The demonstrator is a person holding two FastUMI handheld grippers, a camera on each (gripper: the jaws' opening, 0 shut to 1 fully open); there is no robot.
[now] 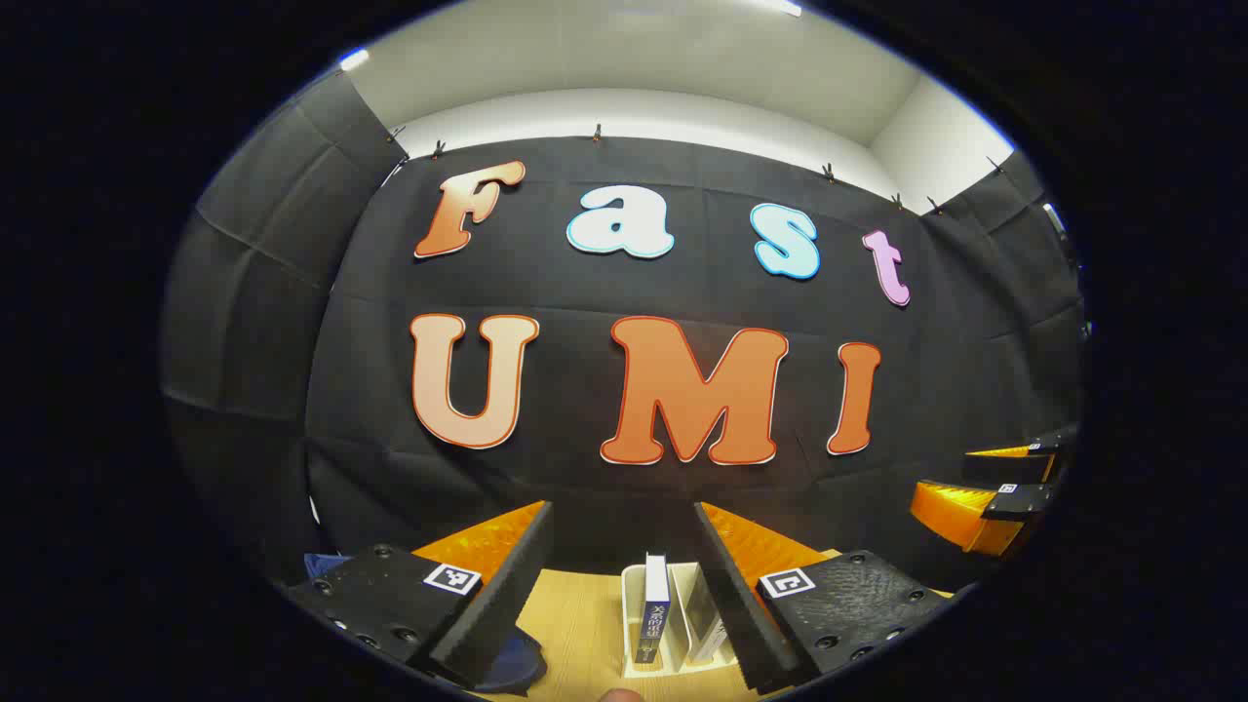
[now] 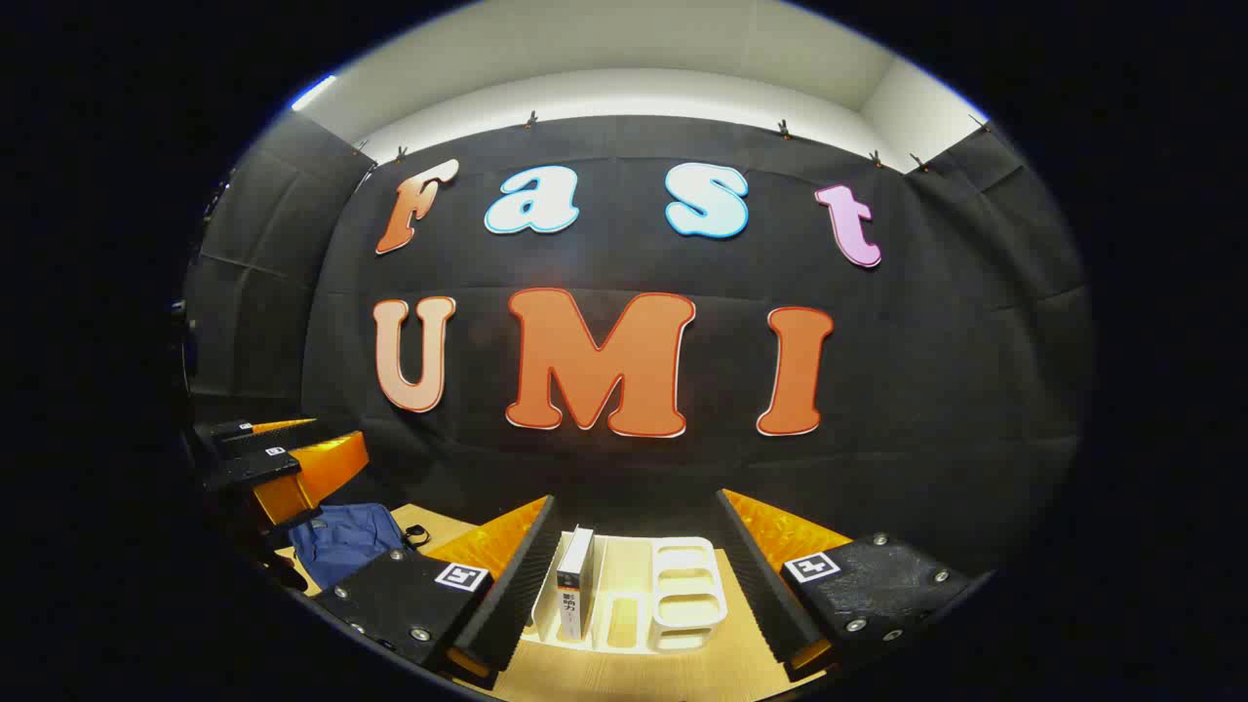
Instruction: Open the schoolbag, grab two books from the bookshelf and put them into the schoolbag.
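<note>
1. The white plastic bookshelf (image 2: pixel 639 595) stands on the wooden table (image 2: pixel 721 668).
2. An upright dark-spined book (image 2: pixel 575 583) stands in its left slot, easy to grab.
3. The blue cloth schoolbag (image 2: pixel 341 541) lies left of the bookshelf.
4. The left gripper (image 1: pixel 624 565) and right gripper (image 2: pixel 634 556) hover above the bookshelf, jaws wide apart, holding nothing.

2 hand-held grippers (image 2: pixel 624 585) (image 2: pixel 263 468), 1 book (image 2: pixel 575 583), 1 bookshelf (image 2: pixel 687 595), 1 schoolbag (image 2: pixel 341 541)

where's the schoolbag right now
In the right gripper view the blue schoolbag lies on the wooden table, low left, left of the white bookshelf and just below the left gripper.
</note>
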